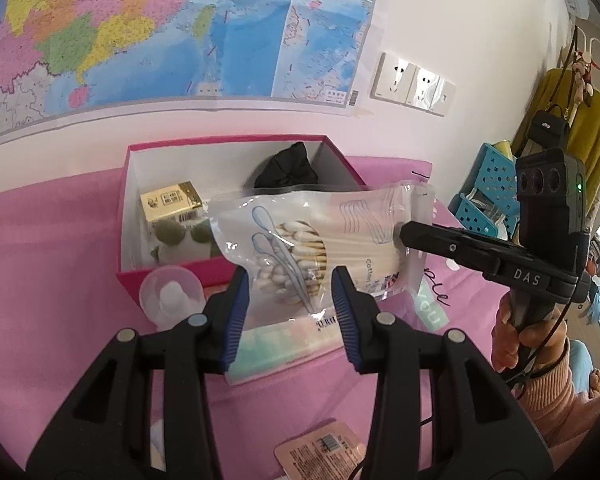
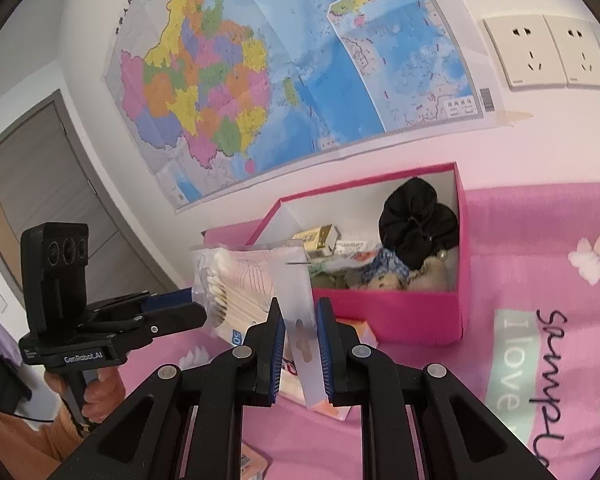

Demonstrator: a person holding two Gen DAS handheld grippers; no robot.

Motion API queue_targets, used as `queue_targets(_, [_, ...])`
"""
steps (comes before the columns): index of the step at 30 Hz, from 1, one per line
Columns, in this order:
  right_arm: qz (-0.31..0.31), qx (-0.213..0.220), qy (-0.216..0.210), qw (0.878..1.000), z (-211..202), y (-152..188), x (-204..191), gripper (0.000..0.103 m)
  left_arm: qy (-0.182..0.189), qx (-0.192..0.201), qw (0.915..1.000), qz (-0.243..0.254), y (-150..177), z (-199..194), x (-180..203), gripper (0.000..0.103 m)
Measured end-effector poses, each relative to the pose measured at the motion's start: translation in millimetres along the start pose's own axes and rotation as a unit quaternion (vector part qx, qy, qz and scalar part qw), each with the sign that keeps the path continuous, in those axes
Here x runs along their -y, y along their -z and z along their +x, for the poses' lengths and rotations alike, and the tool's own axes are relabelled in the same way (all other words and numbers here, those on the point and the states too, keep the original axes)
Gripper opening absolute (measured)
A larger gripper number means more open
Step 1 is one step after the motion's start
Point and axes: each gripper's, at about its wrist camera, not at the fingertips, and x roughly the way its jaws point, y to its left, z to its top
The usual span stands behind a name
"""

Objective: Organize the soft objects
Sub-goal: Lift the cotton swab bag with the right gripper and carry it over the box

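A clear bag of cotton swabs (image 1: 320, 240) hangs in the air in front of a pink box (image 1: 172, 276). My left gripper (image 1: 290, 292) has its jaws wide apart on either side of the bag's lower end, and the pads do not press it. My right gripper (image 2: 298, 320) stands around the bag's white header (image 2: 296, 280), with its jaws a little apart. In the left wrist view its fingers (image 1: 424, 236) meet the bag's right end. The box (image 2: 392, 312) holds a black scrunchie (image 2: 416, 220), a small gold carton (image 1: 172, 200) and fuzzy items (image 2: 404, 276).
A pink floral sheet (image 2: 540, 240) covers the surface. A clear cup with a small bottle (image 1: 172, 296) stands by the box's front. A flat pastel pack (image 1: 276, 344) lies under the bag, and a peach packet (image 1: 320, 452) lies nearer. A wall map (image 1: 180, 28) and sockets (image 1: 412, 84) are behind.
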Motion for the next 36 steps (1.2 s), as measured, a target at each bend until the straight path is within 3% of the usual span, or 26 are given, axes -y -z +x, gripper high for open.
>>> queue_targets(21, [0.008,0.008,-0.008,1.0,25,-38,14,0.015,-0.028,0.004,0.9996,0.001,-33,23,-11,0.044])
queue_targets(36, [0.019,0.008,0.002,1.0,47,-57,26,0.015,-0.049,-0.015,0.9987,-0.003,-57,55,-24,0.044])
